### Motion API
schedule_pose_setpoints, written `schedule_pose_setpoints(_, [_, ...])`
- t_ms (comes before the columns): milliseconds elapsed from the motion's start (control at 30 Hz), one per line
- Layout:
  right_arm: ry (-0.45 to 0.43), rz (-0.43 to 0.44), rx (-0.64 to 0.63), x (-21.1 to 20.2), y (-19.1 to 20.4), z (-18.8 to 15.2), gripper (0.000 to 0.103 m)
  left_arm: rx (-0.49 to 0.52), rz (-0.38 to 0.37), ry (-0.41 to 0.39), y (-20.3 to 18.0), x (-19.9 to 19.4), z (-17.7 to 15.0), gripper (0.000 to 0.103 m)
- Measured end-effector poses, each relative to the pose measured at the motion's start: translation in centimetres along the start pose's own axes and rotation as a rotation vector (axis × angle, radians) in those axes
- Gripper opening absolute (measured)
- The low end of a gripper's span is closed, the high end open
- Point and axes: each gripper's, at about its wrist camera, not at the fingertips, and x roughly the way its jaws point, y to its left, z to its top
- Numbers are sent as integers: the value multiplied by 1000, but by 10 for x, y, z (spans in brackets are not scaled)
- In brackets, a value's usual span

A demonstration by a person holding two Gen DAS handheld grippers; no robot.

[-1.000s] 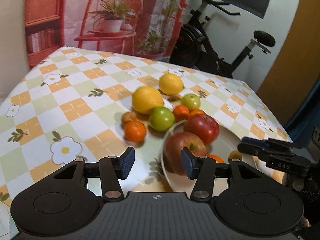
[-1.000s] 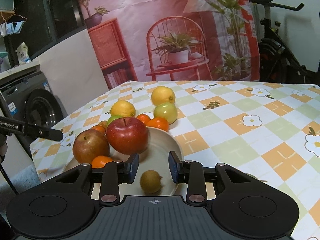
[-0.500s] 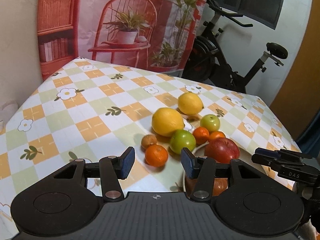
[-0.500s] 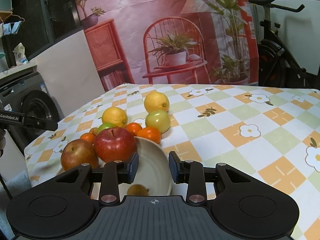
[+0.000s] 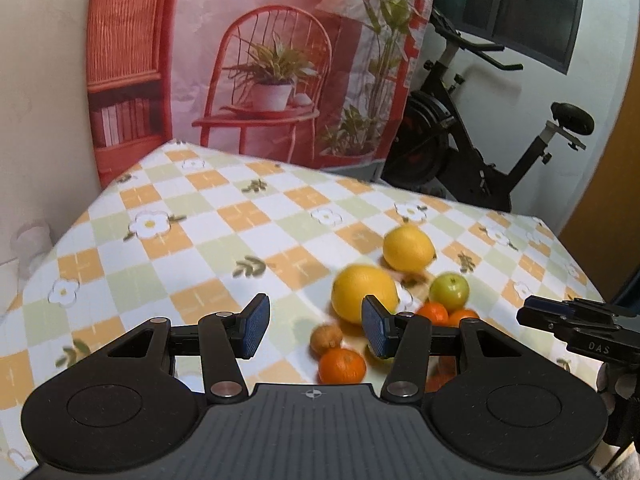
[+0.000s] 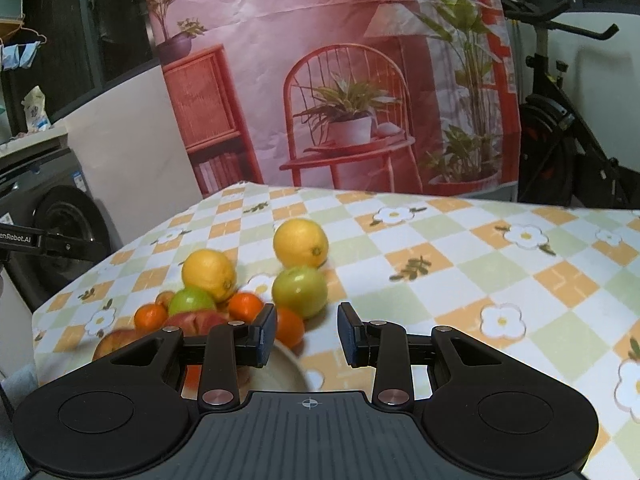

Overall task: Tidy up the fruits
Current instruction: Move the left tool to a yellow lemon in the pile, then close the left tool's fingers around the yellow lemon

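Loose fruit lies on the checked tablecloth (image 5: 224, 240): two lemons (image 5: 364, 293) (image 5: 408, 248), a green fruit (image 5: 449, 291), mandarins (image 5: 342, 366) and a small brown fruit (image 5: 326, 338). In the right wrist view the lemons (image 6: 208, 272) (image 6: 300, 242), green fruits (image 6: 299, 291) (image 6: 191, 300) and mandarins (image 6: 245, 306) sit beside a pale plate (image 6: 286, 372) holding red apples (image 6: 196, 322). My left gripper (image 5: 312, 330) is open and empty above the table before the fruit. My right gripper (image 6: 307, 334) is open and empty over the plate's rim.
An exercise bike (image 5: 480, 152) stands beyond the table's far right. A printed backdrop (image 5: 272, 60) hangs behind. A washing machine (image 6: 52, 232) stands off the table's left edge in the right wrist view. The right gripper's fingers (image 5: 576, 322) show at the left view's right edge.
Both grippers have pulled back and risen from the plate. The apples and plate have slid under the gripper bodies. Both stay open and empty.
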Motion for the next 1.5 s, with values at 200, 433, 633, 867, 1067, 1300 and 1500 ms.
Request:
schedule_pose_setpoints(200, [-12,-12,-18,14,-6,20,32,9,17,-44,-1,4,23,53])
schedule_pose_setpoints(433, [-23,-22,-42,33,-8,43,32,8,37,-85,-7,13,46,53])
schedule_pose_setpoints(633, [-9,-18,-71,55,-6,59,32,13,39,-109,-12,28,68,53])
schedule_pose_setpoints(867, [67,10,-122,93,-2,61,36,19,-49,-33,-23,75,84,53])
schedule_pose_setpoints(1067, [130,48,-171,124,3,57,43,-26,-130,73,-27,126,84,53])
schedule_pose_setpoints(1300, [159,77,-176,149,1,56,45,-74,-226,165,-34,170,81,53])
schedule_pose_setpoints(1500, [167,100,-168,159,-3,55,48,-101,-275,229,-35,193,75,52])
